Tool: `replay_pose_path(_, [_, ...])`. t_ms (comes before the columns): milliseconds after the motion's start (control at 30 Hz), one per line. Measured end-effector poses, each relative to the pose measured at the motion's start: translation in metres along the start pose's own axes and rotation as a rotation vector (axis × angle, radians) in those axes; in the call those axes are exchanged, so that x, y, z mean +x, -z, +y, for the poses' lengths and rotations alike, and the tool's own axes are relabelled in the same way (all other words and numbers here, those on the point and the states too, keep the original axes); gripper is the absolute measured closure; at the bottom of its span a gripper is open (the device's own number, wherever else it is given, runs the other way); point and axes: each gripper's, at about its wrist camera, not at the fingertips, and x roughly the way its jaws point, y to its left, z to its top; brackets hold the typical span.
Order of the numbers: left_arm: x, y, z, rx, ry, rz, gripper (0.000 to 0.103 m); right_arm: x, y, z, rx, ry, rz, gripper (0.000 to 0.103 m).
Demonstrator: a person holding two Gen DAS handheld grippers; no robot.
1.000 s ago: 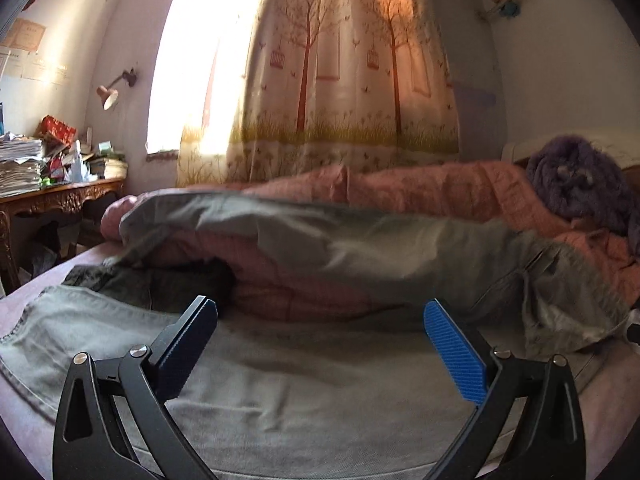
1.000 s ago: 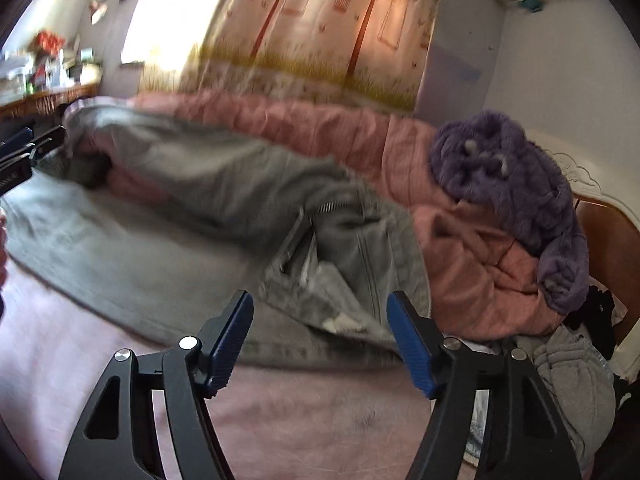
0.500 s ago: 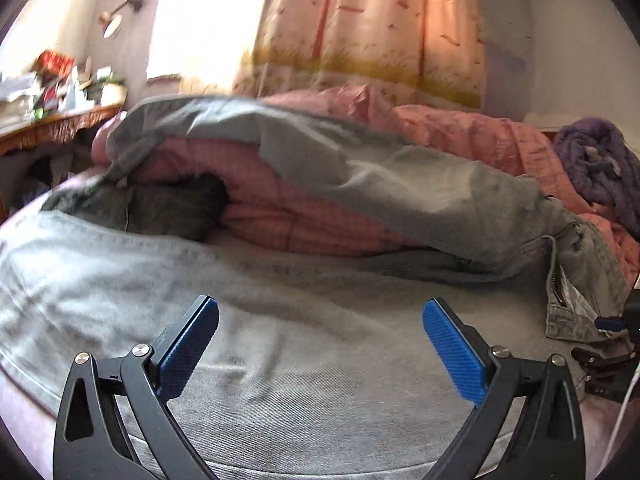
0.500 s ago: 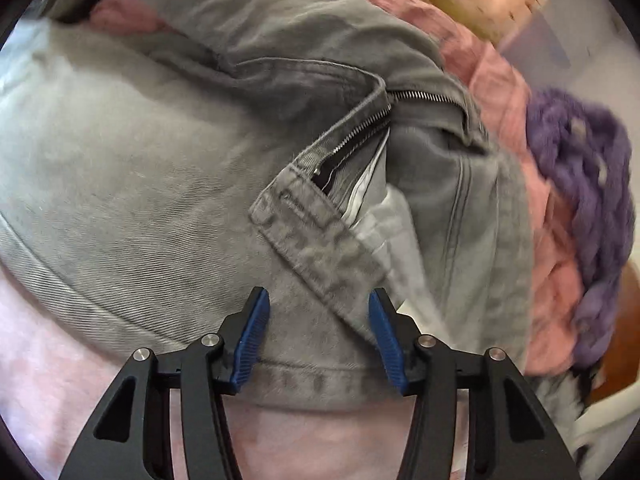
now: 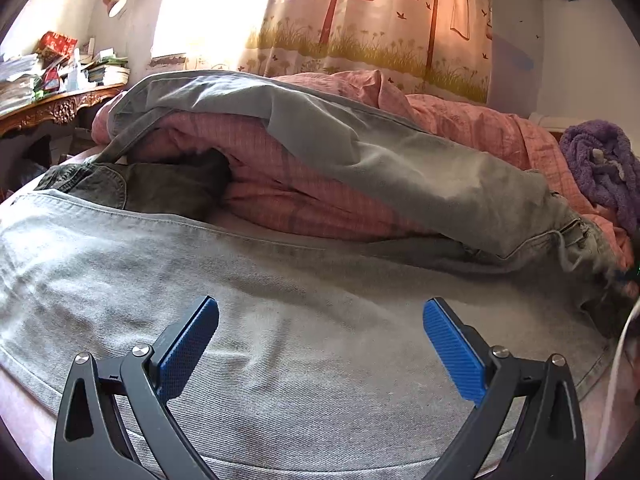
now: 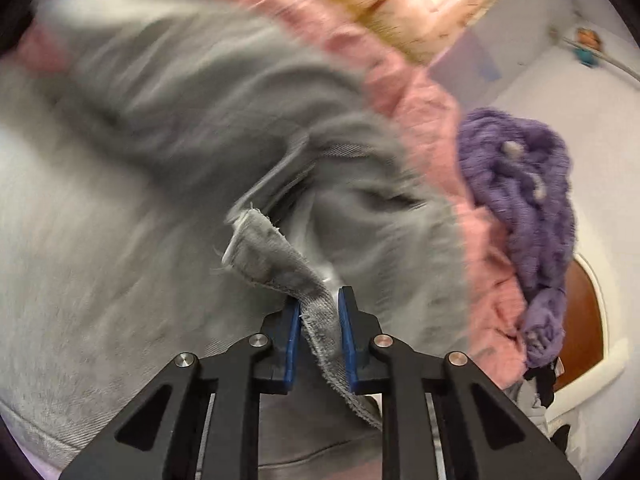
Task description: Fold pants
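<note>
On our left, the left gripper [image 5: 320, 344] hangs low over the pants [image 5: 304, 344] with its blue pads [image 5: 188, 344] spread wide and nothing between them. It touches no cloth; we read it as waiting over the flat leg, ready to take a hem or pin the denim once the other side is lifted.

The grey pants lie spread across the bed [image 5: 24, 392]. One leg is flat under that gripper, while the other is draped up over the bunched pink quilt [image 5: 288, 184], so the garment is not yet laid out for a clean fold. A darker garment [image 5: 160, 188] sits tucked against the quilt at the far left, and a cluttered desk [image 5: 60, 100] stands beyond it.

Moving right, the waist end with the open zipper lies near the purple plush blanket [image 5: 600, 168]. There our right gripper [image 6: 319, 340] has just been closing its jaws, and the pads now stand narrow with the waistband flap [image 6: 280, 264] pinched between them. The cloth runs straight through the gap, so we judge it gripped. We hold that flap because it is a thick, firm edge beside the fly: it gives a sure hold for dragging the waist off the quilt. The surrounding denim is blurred in this view, so we cannot tell how taut it is.
</note>
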Motion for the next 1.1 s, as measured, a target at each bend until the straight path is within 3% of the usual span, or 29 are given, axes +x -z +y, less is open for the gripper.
replay_pose_path(133, [-0.003,0.001,-0.006,0.038,-0.005,-0.02,0.001,0.021,-0.017,-0.055,0.128,0.055,0.022,0.084])
replay_pose_path(267, [-0.002,0.001,-0.011,0.065,-0.006,-0.022,0.001,0.065,-0.019,-0.08,0.244,-0.002,0.099,0.084])
replay_pose_path(300, [-0.001,0.0,-0.011,0.068,-0.006,-0.02,0.001,0.074,-0.02,-0.08,0.258,-0.01,0.107,0.08])
replay_pose_path(367, [-0.001,0.001,-0.011,0.067,-0.006,-0.02,0.001,0.089,-0.02,-0.084,0.306,0.001,0.104,0.064])
replay_pose_path(433, [-0.001,0.001,-0.012,0.068,-0.006,-0.02,0.001,0.097,-0.018,-0.093,0.365,0.037,0.099,0.031])
replay_pose_path(500, [-0.001,0.001,-0.012,0.072,-0.007,-0.02,0.001,0.1,-0.008,-0.101,0.418,0.017,0.089,0.02])
replay_pose_path(767, [-0.006,0.004,-0.023,0.132,-0.019,-0.052,0.001,0.069,0.021,-0.124,0.494,-0.174,0.029,0.018])
replay_pose_path(1000, [-0.013,0.005,-0.03,0.184,-0.036,-0.083,0.001,0.046,0.036,-0.135,0.494,-0.073,0.105,0.018])
replay_pose_path(1100, [-0.022,0.002,-0.031,0.22,-0.096,-0.084,0.001,0.024,0.059,-0.142,0.554,-0.115,0.084,0.018])
